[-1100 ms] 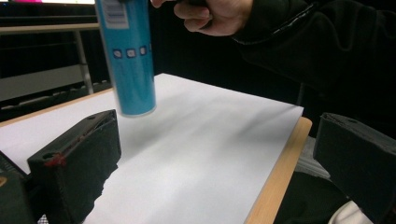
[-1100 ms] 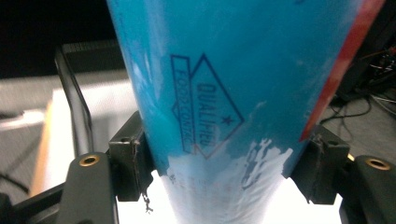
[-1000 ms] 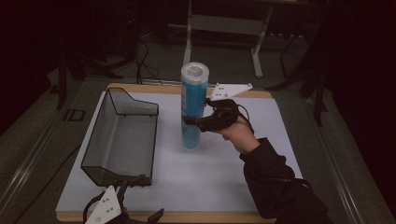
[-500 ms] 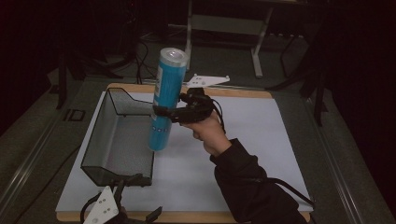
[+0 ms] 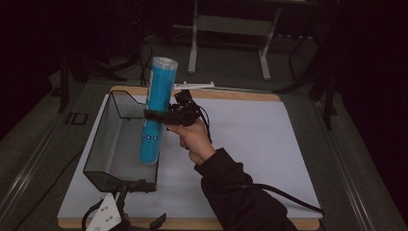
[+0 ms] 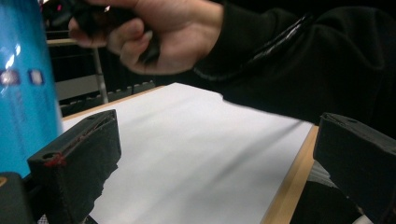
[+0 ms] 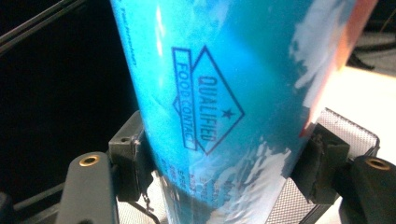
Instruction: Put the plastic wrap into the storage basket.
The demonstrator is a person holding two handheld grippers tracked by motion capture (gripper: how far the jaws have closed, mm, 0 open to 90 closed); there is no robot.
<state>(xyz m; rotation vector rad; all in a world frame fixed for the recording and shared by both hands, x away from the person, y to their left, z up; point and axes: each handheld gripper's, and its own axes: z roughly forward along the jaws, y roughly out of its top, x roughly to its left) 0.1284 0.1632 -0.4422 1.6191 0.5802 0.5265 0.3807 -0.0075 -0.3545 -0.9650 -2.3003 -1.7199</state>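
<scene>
Dark floor and metal stands surrounded a white-covered table (image 5: pixel 269 144) on which a mesh basket (image 5: pixel 108 144) stood as the landmark. From the high view, a tall blue can (image 5: pixel 155 110) was seen clamped about its middle by the right gripper (image 5: pixel 161 115), held slightly tilted over the basket's right wall with its lower end near the rim; the left gripper (image 5: pixel 113 214) lay at the table's near edge, just in front of the basket. From the left gripper view, its jaws were seen standing wide apart with nothing between them, the blue can (image 6: pixel 21 93) at the left and the hand (image 6: pixel 154 32) above. From the right gripper view, both pads were seen pressed against the can (image 7: pixel 224 93), the basket's mesh (image 7: pixel 336 126) just below. The step was judged to be carrying the can into the basket; the next move would call for lowering it inside the walls before the jaws were released.
</scene>
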